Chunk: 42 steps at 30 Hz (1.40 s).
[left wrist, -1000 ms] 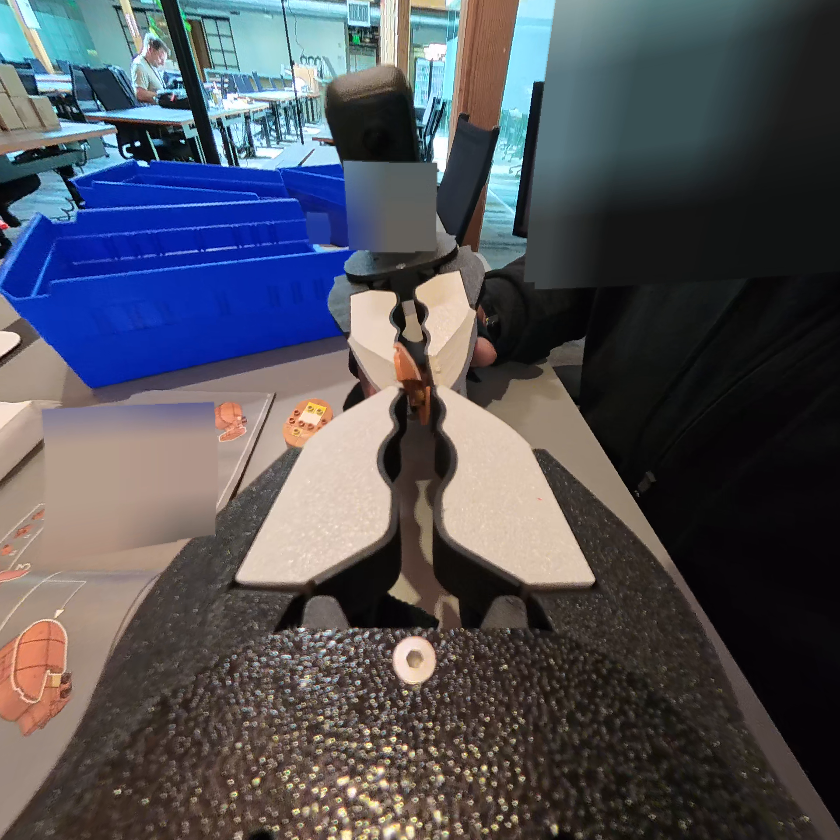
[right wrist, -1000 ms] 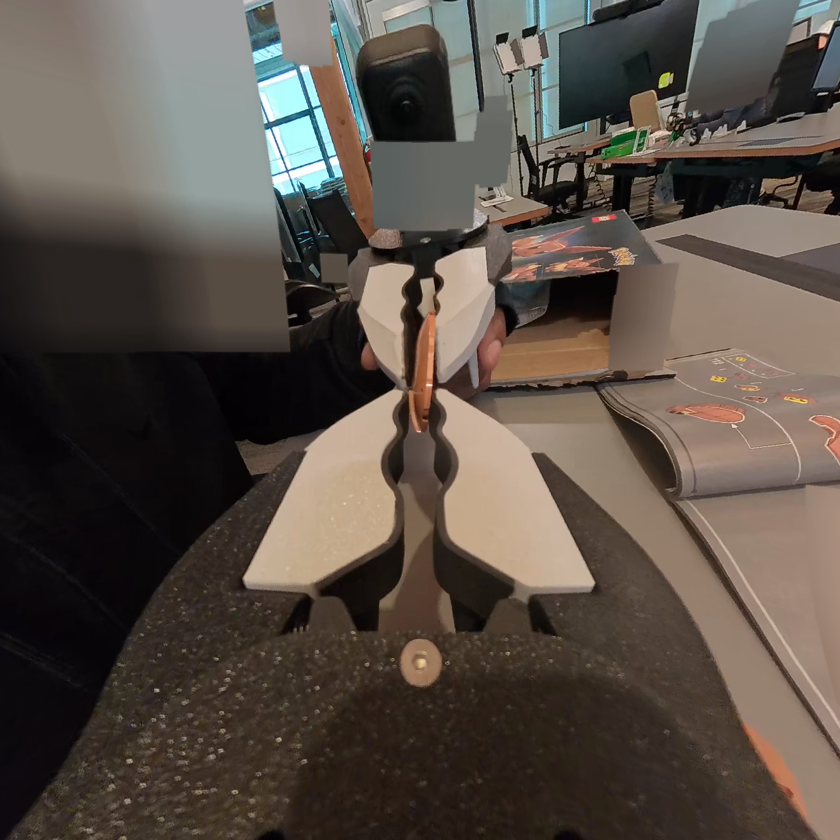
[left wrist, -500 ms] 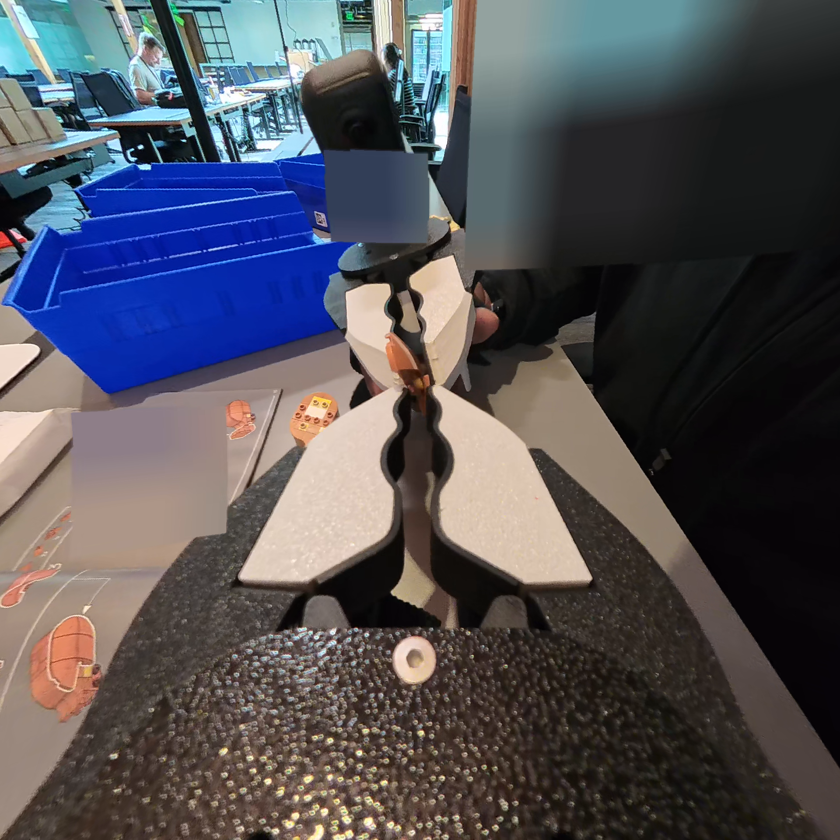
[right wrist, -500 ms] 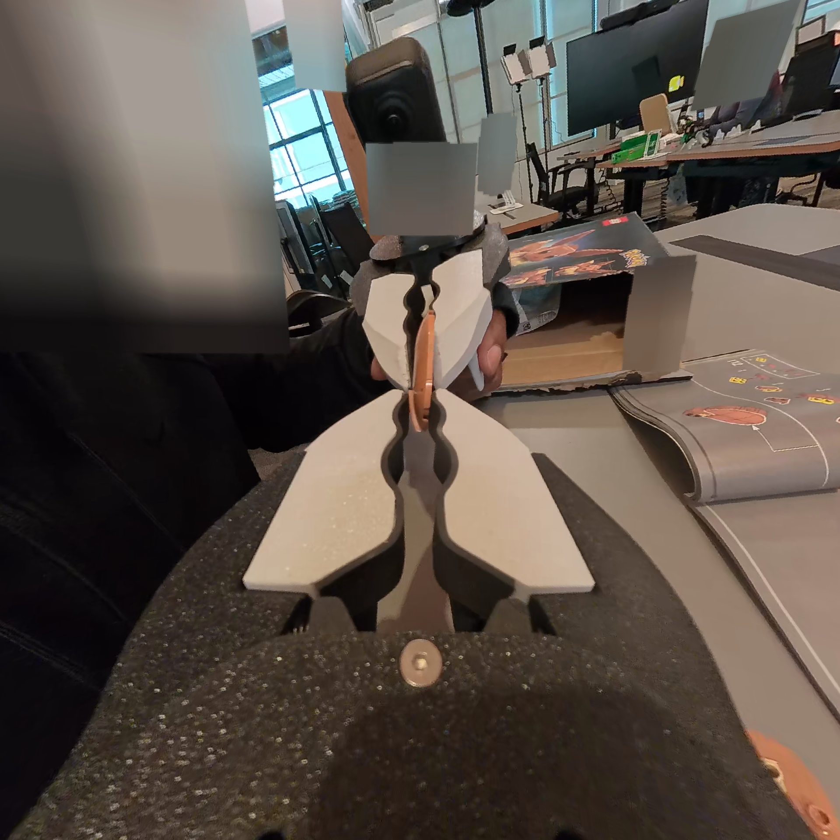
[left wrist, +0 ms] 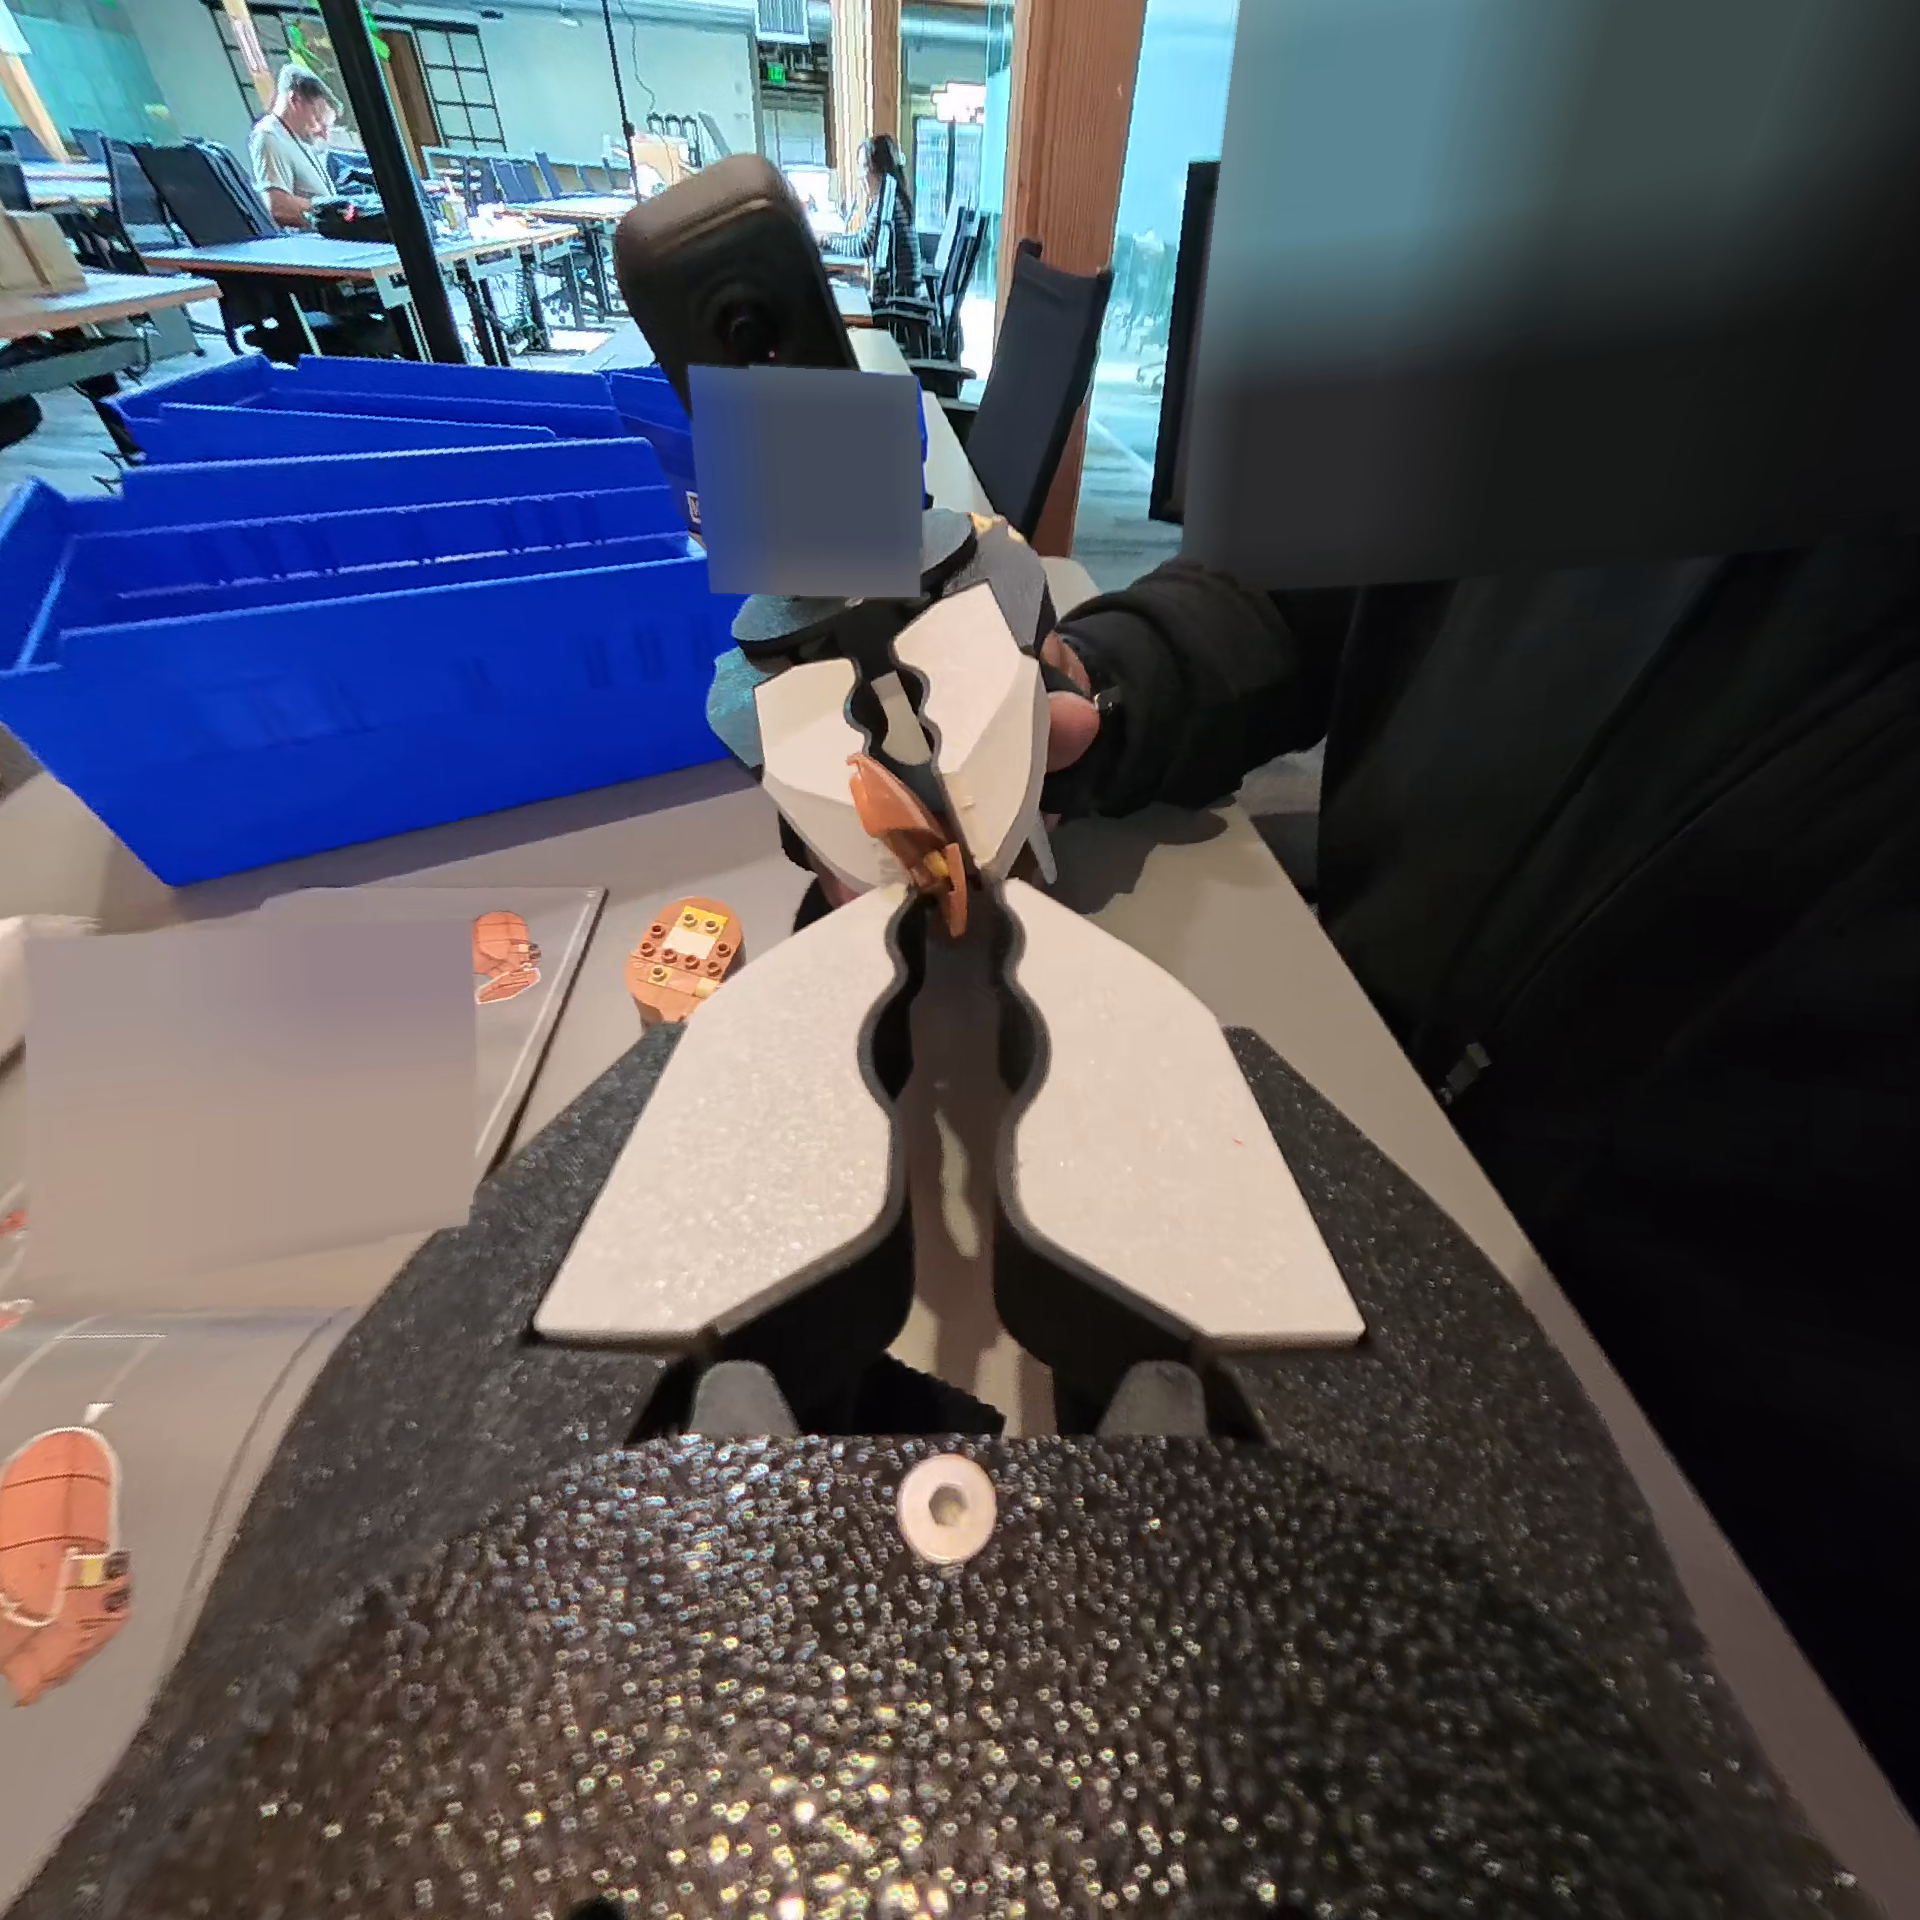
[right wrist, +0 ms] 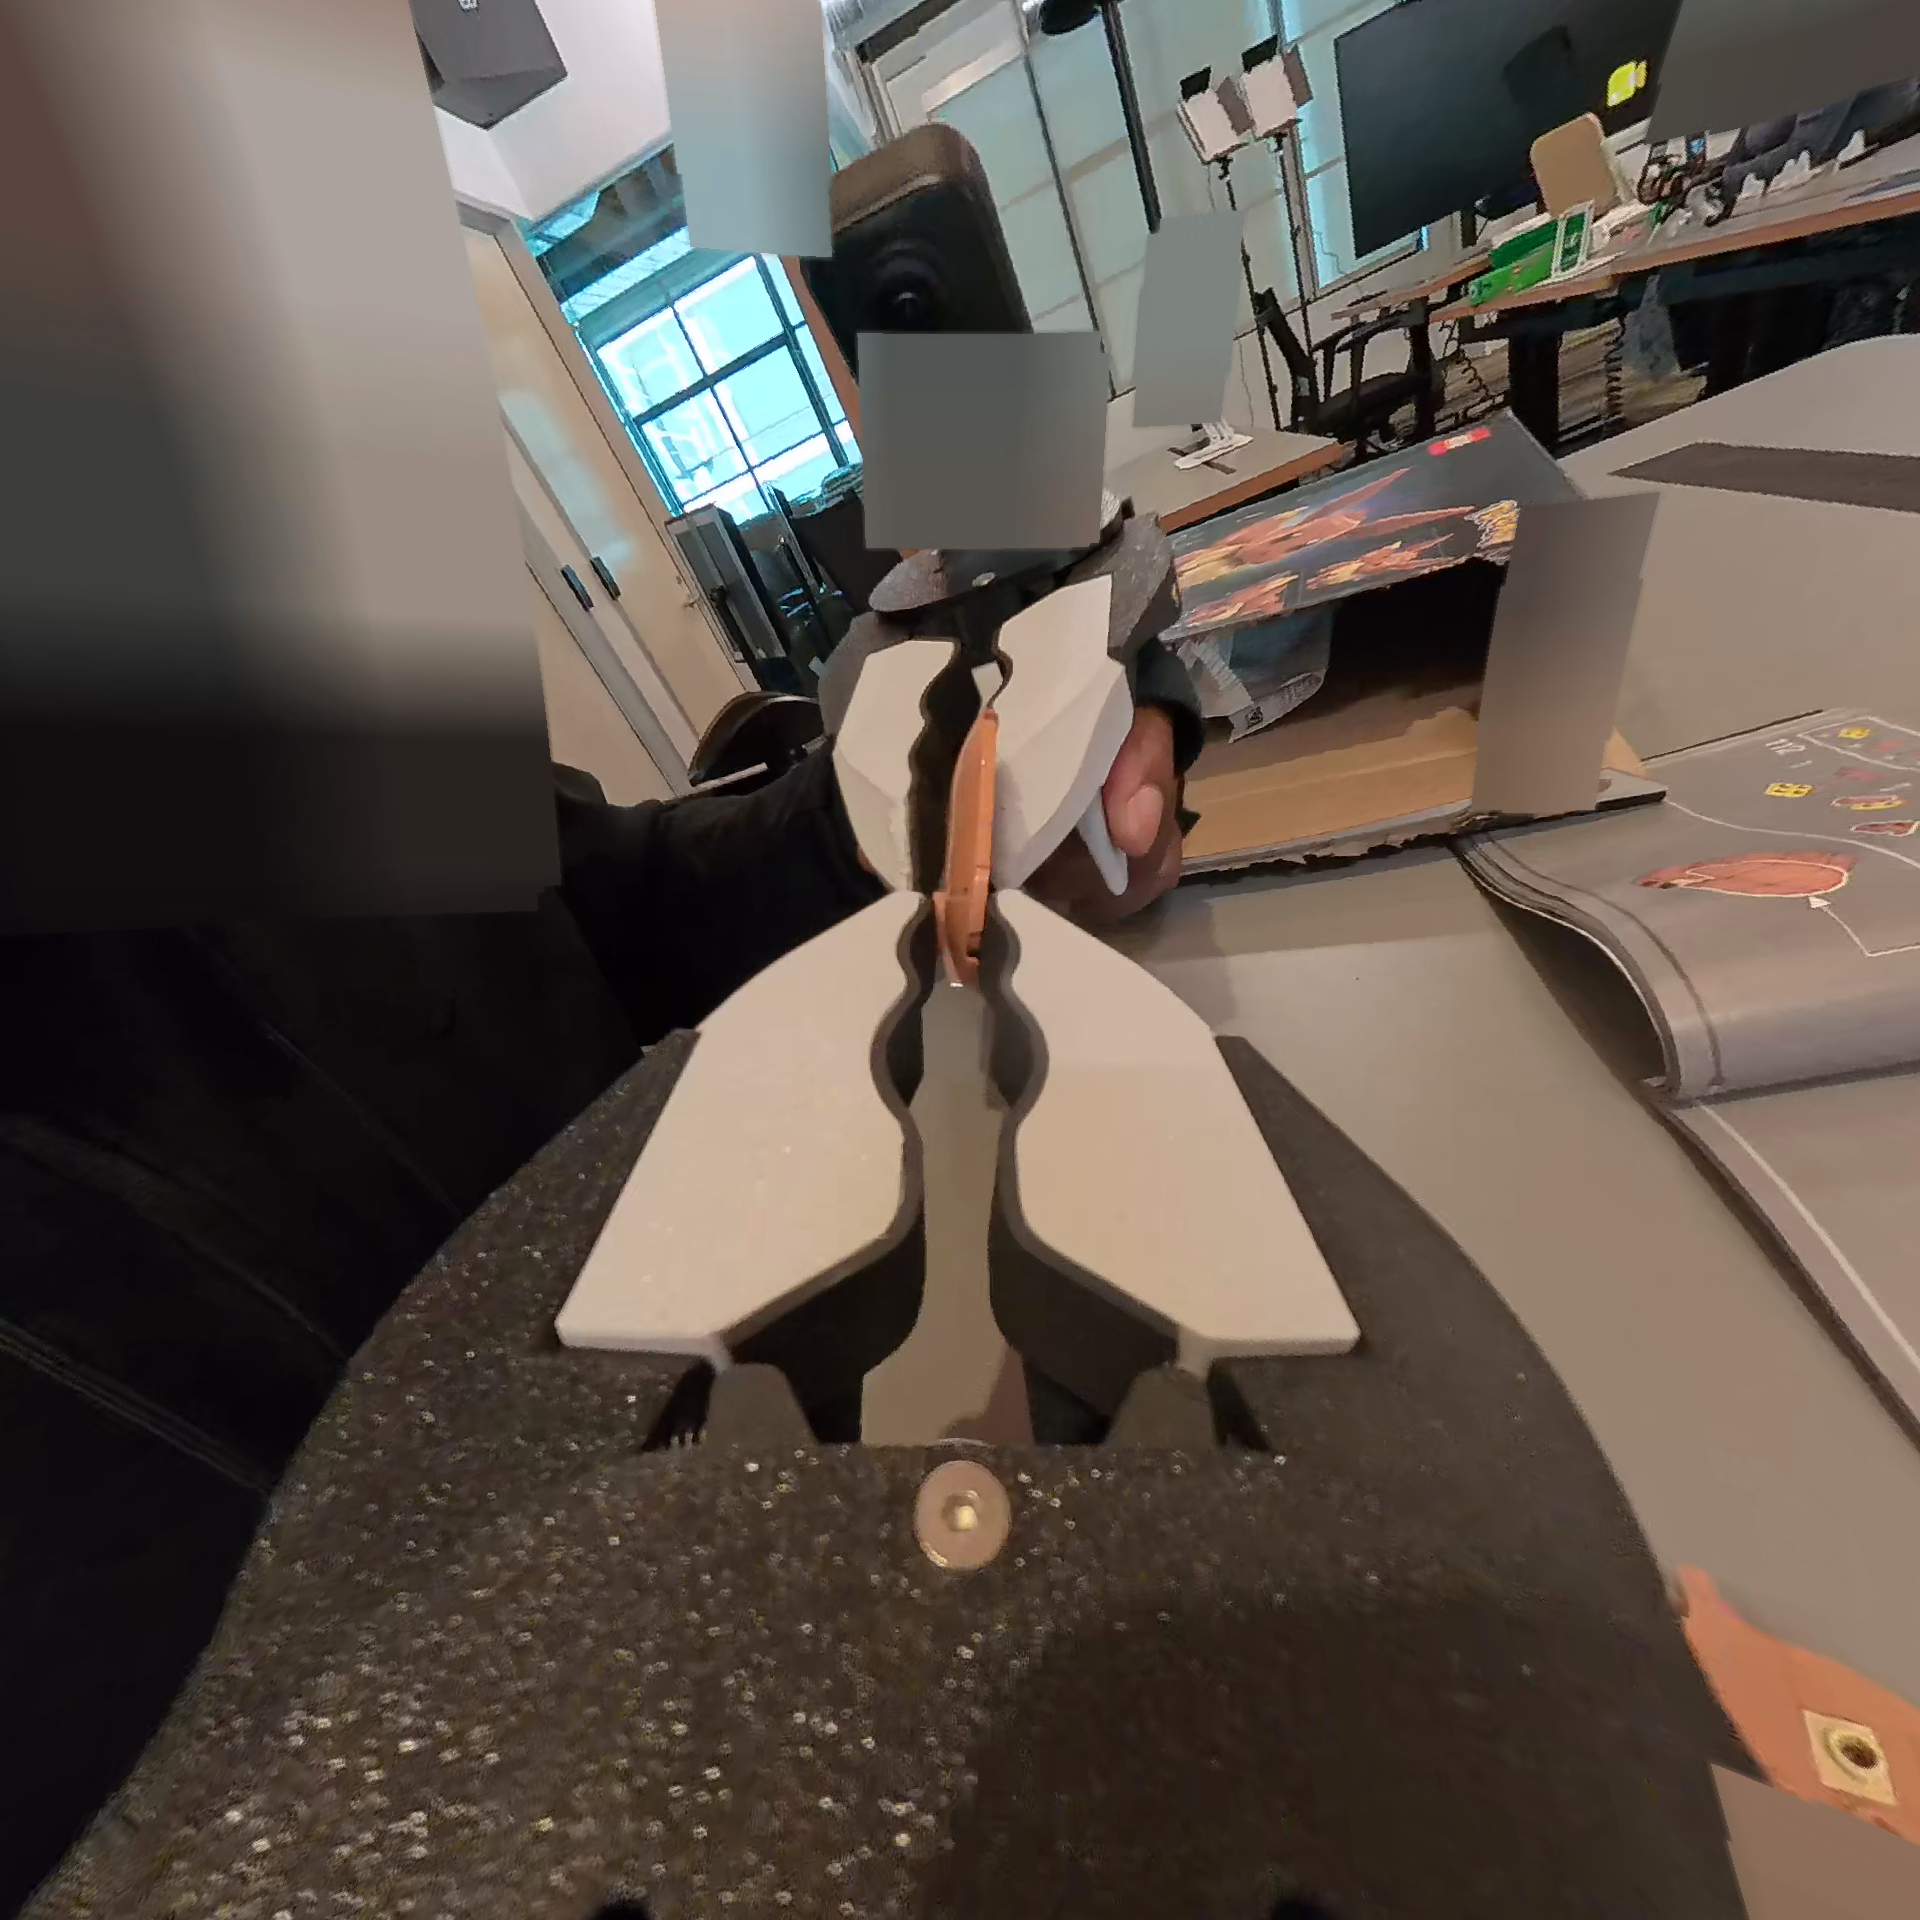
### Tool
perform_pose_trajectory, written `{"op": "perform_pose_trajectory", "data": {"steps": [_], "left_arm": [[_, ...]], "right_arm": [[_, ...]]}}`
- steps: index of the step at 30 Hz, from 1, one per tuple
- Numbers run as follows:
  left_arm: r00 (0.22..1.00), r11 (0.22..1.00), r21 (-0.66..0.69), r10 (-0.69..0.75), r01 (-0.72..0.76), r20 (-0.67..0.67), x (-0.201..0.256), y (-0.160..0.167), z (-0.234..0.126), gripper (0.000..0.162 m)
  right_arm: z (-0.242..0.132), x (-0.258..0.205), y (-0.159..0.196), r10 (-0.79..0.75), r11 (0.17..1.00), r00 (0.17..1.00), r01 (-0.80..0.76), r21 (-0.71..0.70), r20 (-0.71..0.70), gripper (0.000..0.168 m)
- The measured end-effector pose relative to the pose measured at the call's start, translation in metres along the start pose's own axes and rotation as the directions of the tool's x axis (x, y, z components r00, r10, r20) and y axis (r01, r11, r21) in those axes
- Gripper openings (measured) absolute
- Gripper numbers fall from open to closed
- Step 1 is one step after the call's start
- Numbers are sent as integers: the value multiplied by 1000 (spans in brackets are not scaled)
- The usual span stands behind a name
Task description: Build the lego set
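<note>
My two grippers meet tip to tip above the grey table [left wrist: 1195, 935]. In the left wrist view my left gripper [left wrist: 948, 920] is shut on a thin orange lego piece [left wrist: 954, 902]. Facing it, the right gripper [left wrist: 935, 875] is shut on a rounded orange piece [left wrist: 883, 805]. The two pieces touch between the tips. In the right wrist view my right gripper [right wrist: 961, 916] pinches the lower end of a narrow orange piece [right wrist: 975, 800] that runs up into the tilted left gripper [right wrist: 961, 878]. How the pieces join is hidden.
A small orange lego assembly [left wrist: 686, 961] sits on the table beside the open instruction booklet [left wrist: 540, 997], with blue bins [left wrist: 364, 675] behind. The lego box [right wrist: 1351, 582], the booklet [right wrist: 1766, 977] and another orange part [right wrist: 1787, 1704] show to the right. A person in black sits close. My left and right fingertips are right by each other. From either gripper's tips it is about 15 cm to the small orange lego assembly [left wrist: 686, 961].
Both grippers have stayed shut and tip to tip but have rolled, so each now sees the other tilted. The orange part at the right view's lower corner has come further into view.
</note>
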State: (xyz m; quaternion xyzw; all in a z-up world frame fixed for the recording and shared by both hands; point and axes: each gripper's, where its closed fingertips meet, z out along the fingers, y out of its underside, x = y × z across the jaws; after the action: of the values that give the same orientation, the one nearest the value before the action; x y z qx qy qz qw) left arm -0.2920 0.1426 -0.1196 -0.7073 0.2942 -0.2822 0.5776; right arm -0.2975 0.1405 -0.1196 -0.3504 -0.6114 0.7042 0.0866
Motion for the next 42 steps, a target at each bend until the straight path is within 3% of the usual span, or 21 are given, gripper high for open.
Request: {"op": "perform_pose_trajectory", "data": {"steps": [8,31,42], "left_arm": [[987,986,44,-160,161,-26,-7,2,2,7],[973,977,43,-204,209,-108,-1,4,2,5],[953,960,58,-265,276,-145,-2,6,4,5]], "right_arm": [[2,4,10,108,993,994,-107,-53,12,8],[3,0,11,70,994,998,-70,-82,3,7],[1,1,12,123,989,992,-122,-87,8,7]]}}
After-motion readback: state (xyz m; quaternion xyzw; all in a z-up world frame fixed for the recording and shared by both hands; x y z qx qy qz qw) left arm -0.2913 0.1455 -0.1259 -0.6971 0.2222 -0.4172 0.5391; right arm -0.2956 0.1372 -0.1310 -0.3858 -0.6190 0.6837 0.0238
